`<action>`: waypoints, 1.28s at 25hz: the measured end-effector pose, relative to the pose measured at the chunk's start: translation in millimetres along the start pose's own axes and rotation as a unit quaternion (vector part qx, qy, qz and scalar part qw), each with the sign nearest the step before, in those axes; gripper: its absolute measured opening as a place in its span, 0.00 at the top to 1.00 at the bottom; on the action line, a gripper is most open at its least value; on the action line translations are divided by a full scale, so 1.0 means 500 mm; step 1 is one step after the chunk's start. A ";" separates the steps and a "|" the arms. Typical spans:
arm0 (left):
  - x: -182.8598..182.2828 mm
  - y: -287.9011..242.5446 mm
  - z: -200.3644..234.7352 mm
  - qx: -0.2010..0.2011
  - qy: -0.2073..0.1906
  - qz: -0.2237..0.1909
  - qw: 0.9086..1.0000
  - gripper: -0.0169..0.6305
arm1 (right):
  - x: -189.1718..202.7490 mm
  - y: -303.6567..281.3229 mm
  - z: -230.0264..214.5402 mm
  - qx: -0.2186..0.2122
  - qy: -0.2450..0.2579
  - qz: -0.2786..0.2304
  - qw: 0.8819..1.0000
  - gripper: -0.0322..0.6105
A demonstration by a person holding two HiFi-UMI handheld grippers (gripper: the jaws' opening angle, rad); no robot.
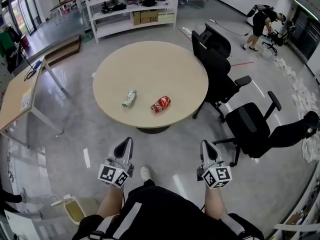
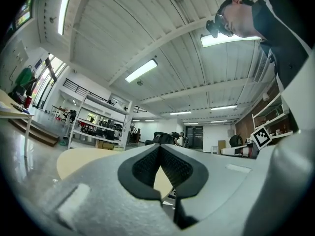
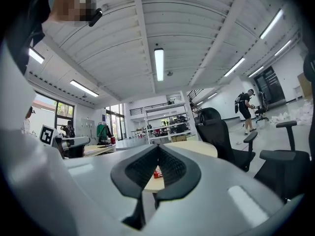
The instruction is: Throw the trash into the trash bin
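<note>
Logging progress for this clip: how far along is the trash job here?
Nothing looks done: the silver can and red can both lie on the round table. Nothing in hand: left gripper and right gripper are shut, empty, short of the table. Both pickups and binning remain.
</note>
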State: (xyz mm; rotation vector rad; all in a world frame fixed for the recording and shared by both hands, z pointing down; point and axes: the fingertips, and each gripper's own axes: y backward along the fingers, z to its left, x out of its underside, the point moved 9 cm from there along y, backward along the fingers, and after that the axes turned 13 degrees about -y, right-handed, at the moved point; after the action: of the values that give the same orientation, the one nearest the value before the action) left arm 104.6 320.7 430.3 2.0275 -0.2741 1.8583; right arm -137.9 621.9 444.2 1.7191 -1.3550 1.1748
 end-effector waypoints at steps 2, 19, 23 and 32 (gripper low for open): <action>-0.003 -0.037 0.031 0.007 -0.007 -0.005 1.000 0.97 | -0.006 -0.046 0.003 -0.007 0.004 0.003 1.000 0.94; 0.059 -0.175 0.294 0.014 0.001 0.005 1.000 0.97 | -0.041 -0.435 0.102 -0.095 0.027 0.016 0.995 0.94; 0.051 -0.186 0.335 -0.010 -0.007 0.002 1.000 0.97 | -0.038 -0.486 0.113 -0.105 0.034 0.016 0.994 0.94; 0.039 -0.236 0.346 -0.045 -0.004 -0.009 0.999 0.97 | -0.060 -0.552 0.055 -0.139 0.065 0.053 0.987 0.94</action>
State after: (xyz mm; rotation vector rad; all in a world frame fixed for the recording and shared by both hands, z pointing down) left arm 310.6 361.3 423.1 1.9716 -0.3341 1.7954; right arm 133.4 680.7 416.8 1.3663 -1.4672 1.0762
